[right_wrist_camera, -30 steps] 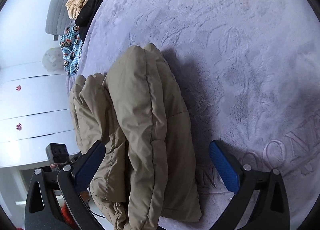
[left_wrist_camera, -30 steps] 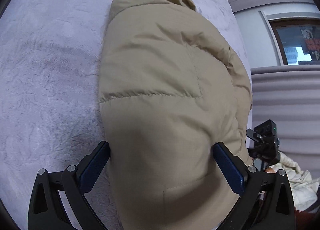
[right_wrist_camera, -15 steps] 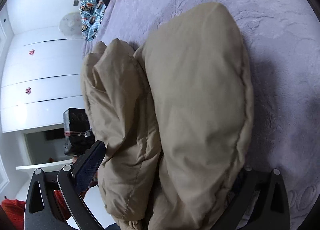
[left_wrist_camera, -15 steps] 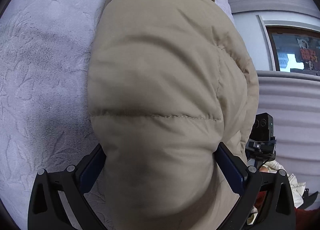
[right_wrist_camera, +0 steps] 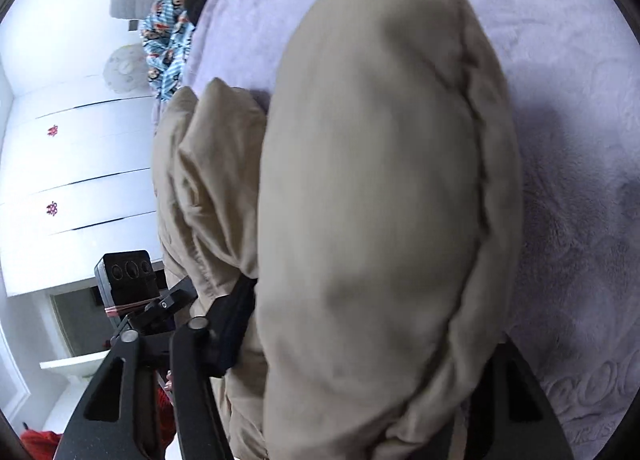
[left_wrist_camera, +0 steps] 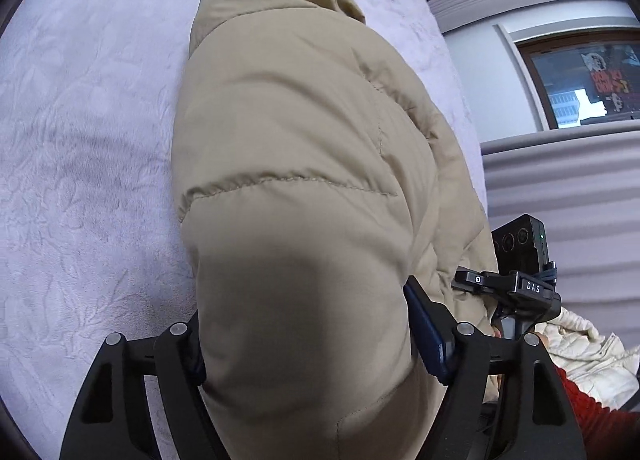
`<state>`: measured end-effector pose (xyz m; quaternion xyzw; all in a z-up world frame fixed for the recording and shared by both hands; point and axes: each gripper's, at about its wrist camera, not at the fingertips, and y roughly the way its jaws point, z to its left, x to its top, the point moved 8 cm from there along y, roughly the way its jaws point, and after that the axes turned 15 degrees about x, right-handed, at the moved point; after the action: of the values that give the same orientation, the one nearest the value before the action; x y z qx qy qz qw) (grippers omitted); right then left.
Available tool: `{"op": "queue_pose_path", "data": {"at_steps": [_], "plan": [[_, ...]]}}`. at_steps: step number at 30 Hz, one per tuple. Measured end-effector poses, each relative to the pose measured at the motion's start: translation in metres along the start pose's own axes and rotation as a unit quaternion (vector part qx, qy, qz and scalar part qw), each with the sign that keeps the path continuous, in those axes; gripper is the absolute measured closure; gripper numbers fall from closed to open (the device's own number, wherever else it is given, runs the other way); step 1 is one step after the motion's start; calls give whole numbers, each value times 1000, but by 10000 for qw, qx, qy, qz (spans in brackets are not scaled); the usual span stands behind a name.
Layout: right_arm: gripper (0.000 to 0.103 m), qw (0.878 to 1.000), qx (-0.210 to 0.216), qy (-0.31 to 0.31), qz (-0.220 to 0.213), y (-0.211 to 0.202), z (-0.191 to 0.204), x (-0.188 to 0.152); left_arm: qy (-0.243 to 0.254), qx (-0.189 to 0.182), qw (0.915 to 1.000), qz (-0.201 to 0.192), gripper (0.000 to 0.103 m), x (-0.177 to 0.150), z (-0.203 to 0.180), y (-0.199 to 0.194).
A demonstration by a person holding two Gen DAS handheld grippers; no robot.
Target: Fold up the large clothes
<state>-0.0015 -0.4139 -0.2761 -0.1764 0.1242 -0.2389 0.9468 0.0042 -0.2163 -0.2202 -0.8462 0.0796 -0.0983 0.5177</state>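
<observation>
Beige quilted puffer jacket [left_wrist_camera: 304, 188] lies on the lavender plush bed [left_wrist_camera: 80, 140], long axis running ahead of both grippers. Left gripper [left_wrist_camera: 304, 344] and right gripper [right_wrist_camera: 360, 340] each clamp its thick near edge between their fingers.

Left wrist view: mounted just behind the left gripper [left_wrist_camera: 304, 344], looking forward along its two fingers, pressed very close to the tan puffer jacket [left_wrist_camera: 296, 164], which fills the middle of the frame. Faces across the lilac blanket [left_wrist_camera: 80, 140] at left, toward a window [left_wrist_camera: 588, 84] at upper right. Shows the other gripper's camera block [left_wrist_camera: 520, 244] at lower right.

Right wrist view: set likewise behind the right gripper [right_wrist_camera: 360, 344], nearer still to the jacket [right_wrist_camera: 380, 180]. Faces along the blanket [right_wrist_camera: 580, 140] at right, toward white cupboard doors [right_wrist_camera: 80, 164] at left. Shows the opposite camera block [right_wrist_camera: 124, 280] at lower left.

Shared: the jacket, the blanket, each other's rig.
</observation>
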Motion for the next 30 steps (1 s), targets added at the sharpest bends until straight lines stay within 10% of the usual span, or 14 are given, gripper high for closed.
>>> {"op": "queue_pose_path", "data": {"at_steps": [11,23,30], "plan": [[45,9963,191,-825,-116,63,102,5,-7,-106,9972,-740,25,53,63,-90],[45,9949,306,-957,26,273,167,17,-170,493,9946,-895,25,119,260,-159],[45,9955,-434,-790,285,373,152,23,-588,807,9932,-604,24,118,368,-128]]}}
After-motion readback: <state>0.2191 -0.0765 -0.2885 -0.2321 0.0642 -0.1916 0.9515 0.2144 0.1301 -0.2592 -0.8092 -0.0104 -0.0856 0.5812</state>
